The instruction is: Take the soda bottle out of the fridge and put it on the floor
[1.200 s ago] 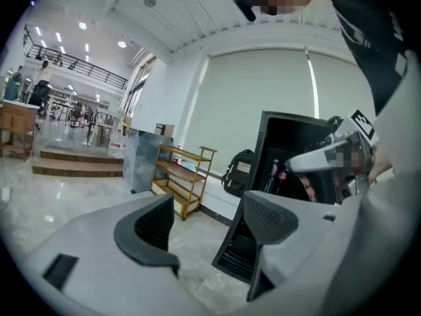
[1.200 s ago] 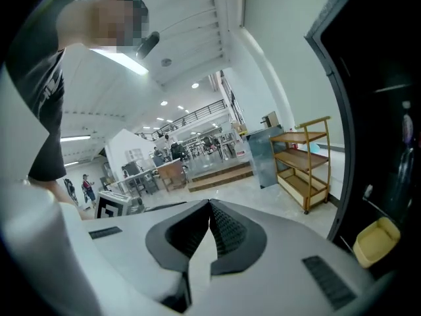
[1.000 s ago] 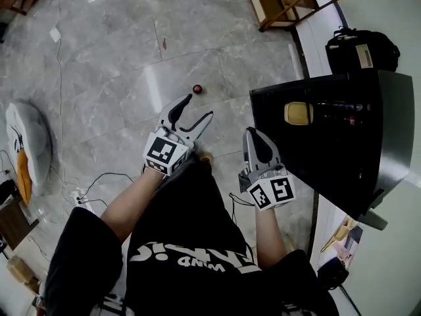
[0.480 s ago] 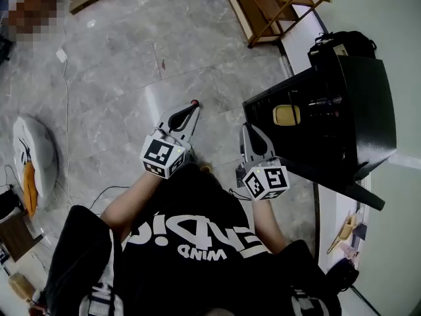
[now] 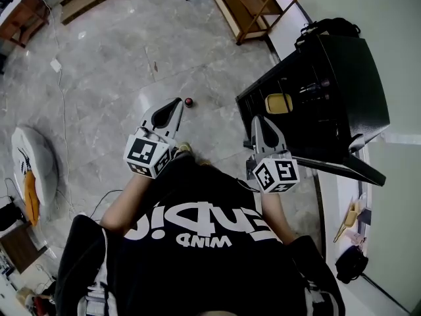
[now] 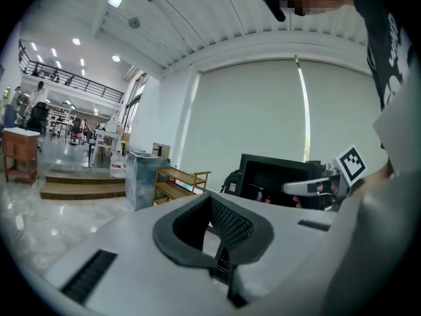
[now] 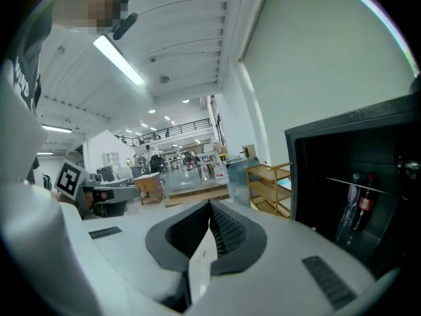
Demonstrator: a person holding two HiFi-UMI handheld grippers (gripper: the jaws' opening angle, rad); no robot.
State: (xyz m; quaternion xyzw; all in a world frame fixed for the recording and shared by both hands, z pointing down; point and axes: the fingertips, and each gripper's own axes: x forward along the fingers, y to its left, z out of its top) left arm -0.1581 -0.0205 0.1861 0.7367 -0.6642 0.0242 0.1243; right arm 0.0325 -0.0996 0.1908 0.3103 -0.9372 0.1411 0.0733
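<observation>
Both grippers are clenched on nothing. The left gripper (image 5: 176, 104) and the right gripper (image 5: 258, 120) each show jaws pressed tip to tip, held out in front of the person's chest. What is probably the soda bottle (image 5: 189, 102), a small red-topped thing seen from straight above and too small to be sure of, stands on the floor (image 5: 112, 58) just past the left gripper's tips. By that reading the setting-down looks done. The fridge (image 5: 352, 78) stands open at the right, with other bottles (image 7: 358, 206) on a shelf inside. What is left, I judge, is to draw away without knocking the bottle. Open floor lies ahead and to the left. The fridge door (image 5: 348, 168) juts out near the right arm, and a wooden rack (image 5: 253, 8) stands beyond.
</observation>
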